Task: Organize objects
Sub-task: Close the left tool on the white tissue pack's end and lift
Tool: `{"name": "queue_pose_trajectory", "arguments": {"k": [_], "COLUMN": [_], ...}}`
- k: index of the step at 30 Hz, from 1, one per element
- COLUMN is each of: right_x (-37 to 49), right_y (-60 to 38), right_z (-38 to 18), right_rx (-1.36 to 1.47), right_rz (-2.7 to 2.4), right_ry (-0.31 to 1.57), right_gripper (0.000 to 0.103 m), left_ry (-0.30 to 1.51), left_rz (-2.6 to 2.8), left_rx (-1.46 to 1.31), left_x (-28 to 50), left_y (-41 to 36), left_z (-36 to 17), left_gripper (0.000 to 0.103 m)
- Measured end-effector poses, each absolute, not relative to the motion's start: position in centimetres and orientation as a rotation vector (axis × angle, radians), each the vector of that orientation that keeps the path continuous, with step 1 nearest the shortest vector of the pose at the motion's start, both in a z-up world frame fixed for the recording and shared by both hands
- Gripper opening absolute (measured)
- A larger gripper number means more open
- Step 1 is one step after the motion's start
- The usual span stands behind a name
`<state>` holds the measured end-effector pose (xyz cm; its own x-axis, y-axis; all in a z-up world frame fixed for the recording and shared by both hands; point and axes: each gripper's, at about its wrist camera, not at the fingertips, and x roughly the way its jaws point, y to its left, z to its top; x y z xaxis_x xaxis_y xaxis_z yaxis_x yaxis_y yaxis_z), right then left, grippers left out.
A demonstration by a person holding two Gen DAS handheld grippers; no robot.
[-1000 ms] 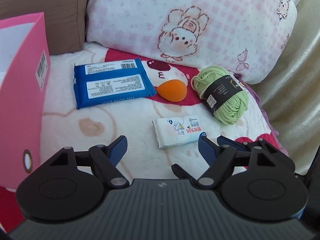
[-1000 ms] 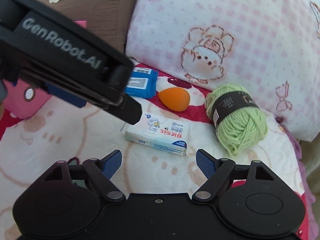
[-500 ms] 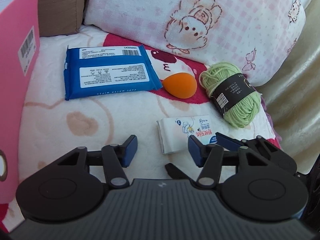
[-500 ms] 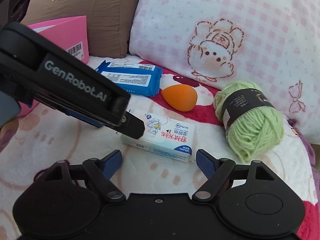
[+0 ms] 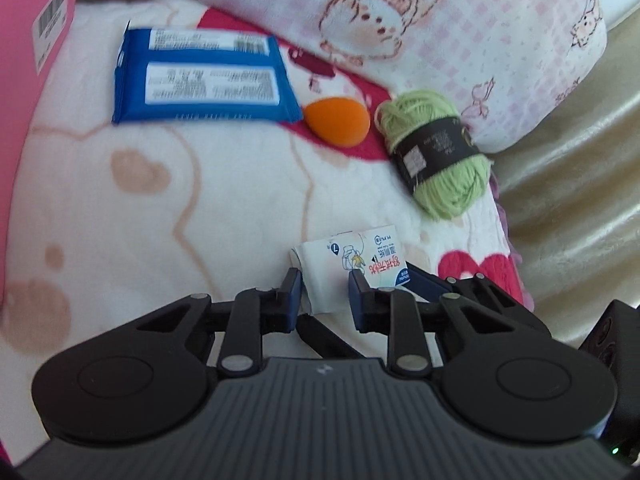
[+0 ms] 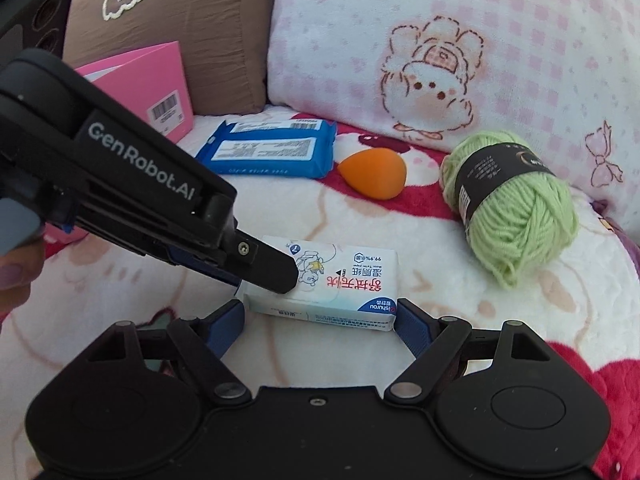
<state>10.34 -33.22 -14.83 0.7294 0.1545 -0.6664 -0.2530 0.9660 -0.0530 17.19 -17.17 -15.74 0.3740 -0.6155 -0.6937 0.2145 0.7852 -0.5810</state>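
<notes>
My left gripper (image 5: 325,286) had its jaws pressed onto the near end of the white tissue pack (image 5: 352,268), which lay on the plush blanket (image 5: 224,200). In the right wrist view the same gripper (image 6: 276,276) reached in from the left, its black fingertip on the pack's top left corner. My right gripper (image 6: 320,316) stood with its jaws apart, one blue pad just beside each short end of the tissue pack (image 6: 344,284); I could not tell whether the pads touched it. In that view, the pack's long axis ran left to right, parallel to the gap between those pads, printed face up.

The pink box (image 6: 160,88) stood at the far left against the brown cushion (image 6: 180,28); its inside was not visible to me. Past the tissue pack lay a row of three items: the blue wipes packet (image 6: 272,152), flat, long axis left to right; the orange egg-shaped sponge (image 6: 374,174), just beside the packet's right end; and the green yarn skein (image 6: 516,208), with a dark band, near the pink checked pillow (image 6: 460,40). Open blanket separated all three from the tissue pack.
</notes>
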Motion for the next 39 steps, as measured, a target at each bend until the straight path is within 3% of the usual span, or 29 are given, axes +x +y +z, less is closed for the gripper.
{"name": "queue_pose_trajectory", "arguments": {"k": [2,17,39], "right_x": [9.3,9.0,6.6], "right_y": [-32.7,-33.1,-31.6], "right_z": [-15.1,-15.6,-13.9], "right_rx": [-0.154,-0.115,-0.129], "right_rz": [0.230,0.214,0.155], "right_ry": [0.730,0.723,0.729], "right_gripper": [0.085,0.085,0.083], "left_ry": [1.142,1.062,1.087], "left_rz": [-0.512,-0.480,-0.526], "left_rx": [-0.462,-0.418,-0.314], "left_x": [16.8,15.3,13.0], "left_y": [-17.2,-17.9,-18.2], "left_z": [-16.1,-15.9,-13.5], "left_gripper": [0.024,0.024,0.025]}}
